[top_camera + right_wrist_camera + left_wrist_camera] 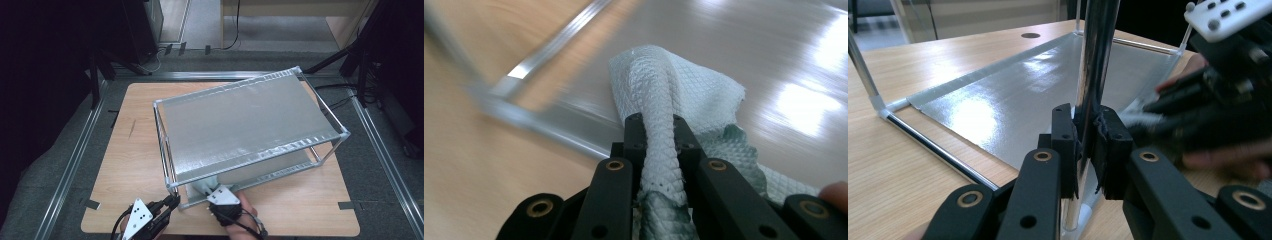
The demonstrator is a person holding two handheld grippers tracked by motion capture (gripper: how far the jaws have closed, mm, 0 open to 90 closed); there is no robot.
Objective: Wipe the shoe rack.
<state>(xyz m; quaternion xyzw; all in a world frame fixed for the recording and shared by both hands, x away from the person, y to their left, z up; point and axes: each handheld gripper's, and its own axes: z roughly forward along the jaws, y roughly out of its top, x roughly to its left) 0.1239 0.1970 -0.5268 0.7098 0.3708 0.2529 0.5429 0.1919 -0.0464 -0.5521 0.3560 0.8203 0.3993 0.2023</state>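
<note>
- The worktop (125, 165) carries a two-tier rack (250, 120) of metal tubes with grey shelf sheets, set at an angle.
- The lower shelf (1013, 95) lies just above the worktop; its glossy sheet shows no visible dirt.
- Progress, as a judgement: wiping of the lower shelf is in hand at its near corner; the far part of that shelf appears left to cover, and how much is already wiped cannot be told.
- The post (1095, 75) at the near corner stands upright.
- The left hand-held gripper (1087, 145) is clamped on the post, steadying the rack.
- The right hand-held gripper (658, 145) is clamped on a bunched cloth (684, 90).
- The cloth rests on the lower shelf at its near corner, under the top shelf.
</note>
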